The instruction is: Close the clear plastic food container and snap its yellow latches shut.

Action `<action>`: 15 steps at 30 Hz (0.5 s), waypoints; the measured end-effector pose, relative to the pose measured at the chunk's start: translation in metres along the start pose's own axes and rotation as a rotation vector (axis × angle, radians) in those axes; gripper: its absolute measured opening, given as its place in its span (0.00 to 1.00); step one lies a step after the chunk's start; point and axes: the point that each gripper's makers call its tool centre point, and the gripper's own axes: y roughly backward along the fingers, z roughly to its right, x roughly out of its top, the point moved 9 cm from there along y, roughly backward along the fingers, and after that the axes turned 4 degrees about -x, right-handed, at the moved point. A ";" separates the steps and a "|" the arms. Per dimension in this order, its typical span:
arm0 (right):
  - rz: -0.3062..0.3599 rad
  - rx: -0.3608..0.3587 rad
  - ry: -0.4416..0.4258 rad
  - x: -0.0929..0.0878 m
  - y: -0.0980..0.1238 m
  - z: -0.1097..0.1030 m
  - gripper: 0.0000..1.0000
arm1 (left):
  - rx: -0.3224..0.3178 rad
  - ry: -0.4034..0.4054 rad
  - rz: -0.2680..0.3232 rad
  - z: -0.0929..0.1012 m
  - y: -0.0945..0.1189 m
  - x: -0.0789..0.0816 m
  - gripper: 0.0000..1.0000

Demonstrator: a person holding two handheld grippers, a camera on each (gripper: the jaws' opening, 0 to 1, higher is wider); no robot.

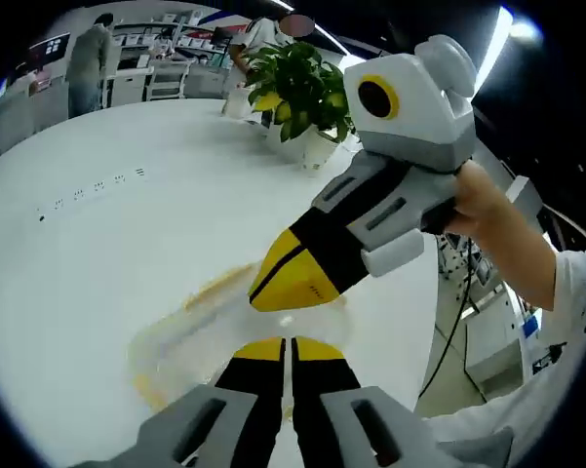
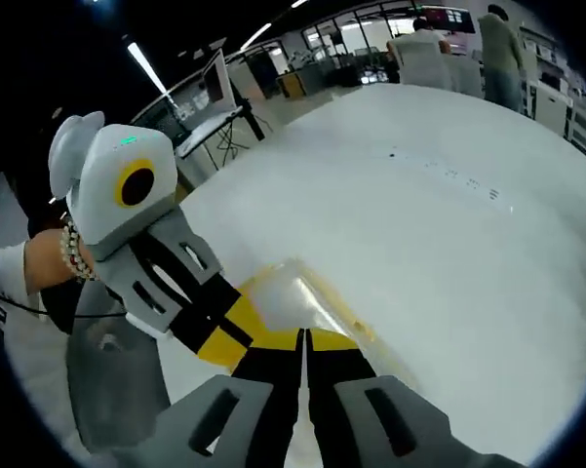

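— Where are your fingers right now?

— My left gripper (image 1: 285, 343) has its two yellow-and-black tips pressed together, no gap between them, and they sit down on the clear food container (image 1: 200, 331). My right gripper (image 2: 303, 336) is the same: tips squeezed narrow against each other, resting on the container's lid (image 2: 297, 292). Neither pair has anything between its tips.

— And the two grippers, how do they stand to each other?

— Nose to nose. In the left gripper view the right gripper (image 1: 294, 275) comes down from the upper right, its yellow tip just above mine, over the container. In the right gripper view the left gripper (image 2: 224, 331) slants in from the left, and its yellow tip meets mine at the near end of the lid. My hand (image 1: 488, 210) grips the right one's handle; a wrist with a bead bracelet (image 2: 71, 252) shows behind the left one.

— Where is the container itself?

— Flat on the white table (image 1: 107, 234), under both grippers, well in from the table's far edge. A yellow strip (image 2: 336, 300) runs along the side of the lid; whether the latches are snapped down I cannot tell, the plastic is blurred and half under my tips.

— Anything else on the table?

— A potted plant (image 1: 297, 93) with green leaves in a white pot, near the far edge, well apart from the container.
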 end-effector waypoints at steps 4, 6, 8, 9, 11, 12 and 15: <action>-0.020 0.010 0.006 0.000 -0.009 0.001 0.00 | -0.060 0.087 0.016 0.004 -0.004 -0.005 0.00; -0.019 0.010 0.005 0.001 -0.012 0.003 0.00 | -0.075 0.103 0.009 0.006 -0.004 -0.009 0.00; -0.019 0.007 0.001 0.003 -0.014 0.005 0.00 | -0.080 0.113 0.003 0.007 -0.005 -0.011 0.00; -0.016 0.003 -0.001 0.005 -0.016 0.008 0.00 | -0.091 0.121 0.004 0.008 -0.005 -0.012 0.00; -0.002 -0.002 -0.010 0.010 -0.018 0.011 0.00 | -0.100 0.128 0.000 0.010 -0.005 -0.013 0.00; 0.002 -0.003 -0.013 0.011 -0.019 0.012 0.00 | -0.100 0.129 -0.003 0.010 -0.005 -0.014 0.00; 0.017 -0.007 -0.024 0.016 -0.022 0.015 0.00 | -0.110 0.140 -0.015 0.011 -0.006 -0.018 0.00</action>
